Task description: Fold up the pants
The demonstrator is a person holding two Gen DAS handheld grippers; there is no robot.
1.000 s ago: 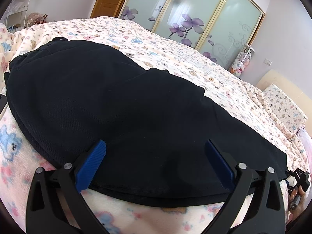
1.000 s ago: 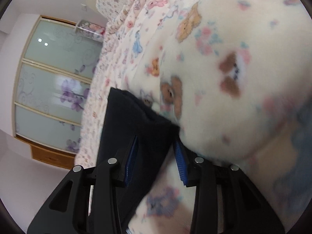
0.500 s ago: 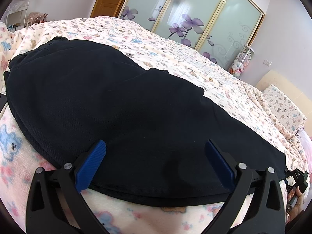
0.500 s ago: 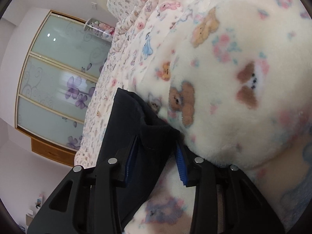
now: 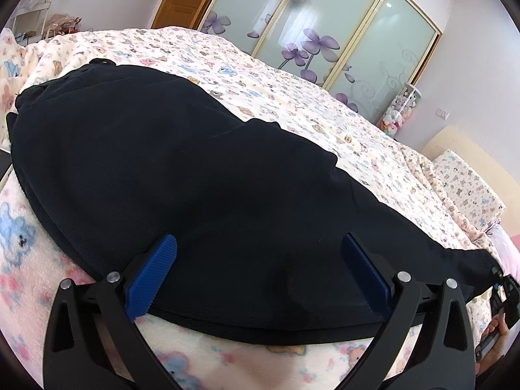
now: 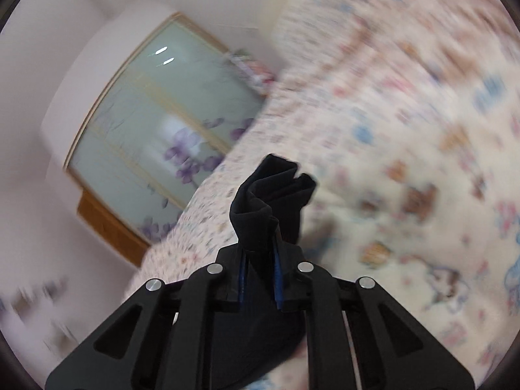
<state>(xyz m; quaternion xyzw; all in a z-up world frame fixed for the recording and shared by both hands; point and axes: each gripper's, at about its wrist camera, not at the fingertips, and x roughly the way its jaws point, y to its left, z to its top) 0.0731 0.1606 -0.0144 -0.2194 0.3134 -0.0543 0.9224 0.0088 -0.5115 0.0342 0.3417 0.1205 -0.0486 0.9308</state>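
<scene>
Black pants (image 5: 182, 175) lie spread lengthwise across the bed, waistband at the left, leg ends at the far right. My left gripper (image 5: 258, 260) is open, its blue pads low over the near edge of the pants at mid-length. My right gripper (image 6: 259, 271) is shut on the leg end of the pants (image 6: 269, 195), which bunches up between the pads and is lifted off the bed. The right gripper also shows small at the far right of the left wrist view (image 5: 502, 295).
The bed is covered by a cream blanket with bear prints (image 5: 292, 97). A pillow (image 5: 468, 182) lies at the head end on the right. Frosted wardrobe doors with purple flowers (image 5: 308, 32) stand behind the bed. The right wrist view is motion-blurred.
My right gripper closed on the leg end and lifted it off the blanket, swinging upward. My left gripper stayed open in the same place over the pants.
</scene>
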